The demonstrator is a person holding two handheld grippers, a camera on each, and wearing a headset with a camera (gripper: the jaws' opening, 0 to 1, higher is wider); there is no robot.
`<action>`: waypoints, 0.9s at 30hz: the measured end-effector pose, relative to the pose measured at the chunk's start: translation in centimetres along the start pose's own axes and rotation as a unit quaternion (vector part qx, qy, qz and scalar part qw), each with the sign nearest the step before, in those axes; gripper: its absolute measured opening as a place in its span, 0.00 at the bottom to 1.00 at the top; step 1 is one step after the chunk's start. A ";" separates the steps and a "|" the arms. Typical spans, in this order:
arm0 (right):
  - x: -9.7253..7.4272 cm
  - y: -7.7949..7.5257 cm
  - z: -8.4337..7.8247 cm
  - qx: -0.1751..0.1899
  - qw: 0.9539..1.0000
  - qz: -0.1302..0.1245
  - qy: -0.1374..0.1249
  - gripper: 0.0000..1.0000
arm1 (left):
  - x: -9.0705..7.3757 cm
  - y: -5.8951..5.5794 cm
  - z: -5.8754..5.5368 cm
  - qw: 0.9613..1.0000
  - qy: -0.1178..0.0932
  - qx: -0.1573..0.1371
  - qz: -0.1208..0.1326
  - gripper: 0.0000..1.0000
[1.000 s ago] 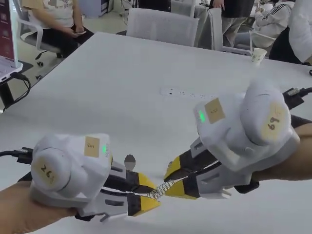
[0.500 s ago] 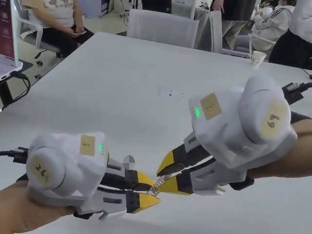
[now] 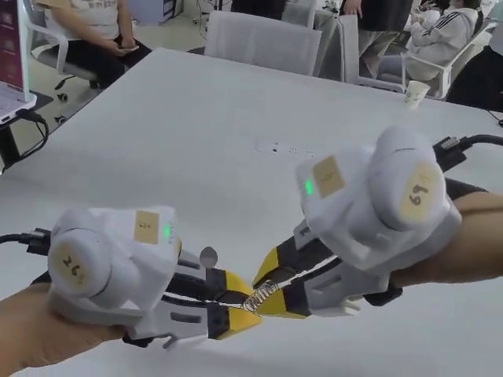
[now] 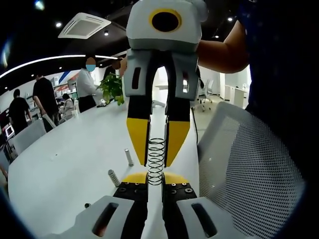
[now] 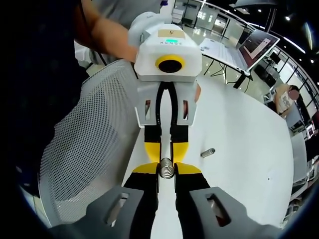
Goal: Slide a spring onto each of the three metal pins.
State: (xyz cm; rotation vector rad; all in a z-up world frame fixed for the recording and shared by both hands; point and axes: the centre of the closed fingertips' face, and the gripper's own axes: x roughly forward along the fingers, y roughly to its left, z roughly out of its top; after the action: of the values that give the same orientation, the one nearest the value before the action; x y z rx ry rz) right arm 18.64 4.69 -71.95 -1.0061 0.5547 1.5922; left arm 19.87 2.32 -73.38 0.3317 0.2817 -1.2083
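Observation:
A small steel spring (image 3: 259, 297) spans the gap between my two grippers, low over the white table (image 3: 196, 141). My left gripper (image 3: 242, 308) is shut on one end of the spring (image 4: 156, 160). My right gripper (image 3: 267, 289), tip to tip with it, is shut on the other end, seen end-on (image 5: 167, 169) in the right gripper view. I cannot tell whether a pin runs inside the spring. On the table beyond stand a bare metal pin (image 4: 129, 157) and a pin wearing a spring (image 4: 113, 178). The right gripper view shows the spring-clad pin (image 5: 208, 152).
A grey mesh chair (image 4: 249, 164) sits close behind the grippers, at the table's near edge. A paper cup (image 3: 416, 90) stands at the far right edge. Chairs and seated people (image 3: 86, 23) line the far side. A laptop (image 3: 12, 55) is at the left.
The right gripper has edged slightly left toward the left gripper, so the stretch of spring between the tips looks shorter. Both stay shut.

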 end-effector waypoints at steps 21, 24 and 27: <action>0.1 0.0 -0.4 0.020 1.000 0.012 0.014 0.09 | 0.3 0.0 0.4 1.000 -0.006 0.004 -0.002 0.02; 0.1 -0.1 -0.3 0.028 0.999 0.016 0.020 0.08 | 0.2 0.2 0.4 1.000 -0.007 -0.001 -0.001 0.03; 0.1 -0.2 -0.2 0.027 0.999 0.019 0.024 0.08 | 0.1 0.3 0.3 1.000 -0.004 -0.004 0.002 0.06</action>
State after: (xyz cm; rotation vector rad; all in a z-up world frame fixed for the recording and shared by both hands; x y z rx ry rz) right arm 18.86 4.62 -72.17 -1.0010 0.6497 1.5827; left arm 20.22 2.20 -73.14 0.3211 0.2788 -1.2049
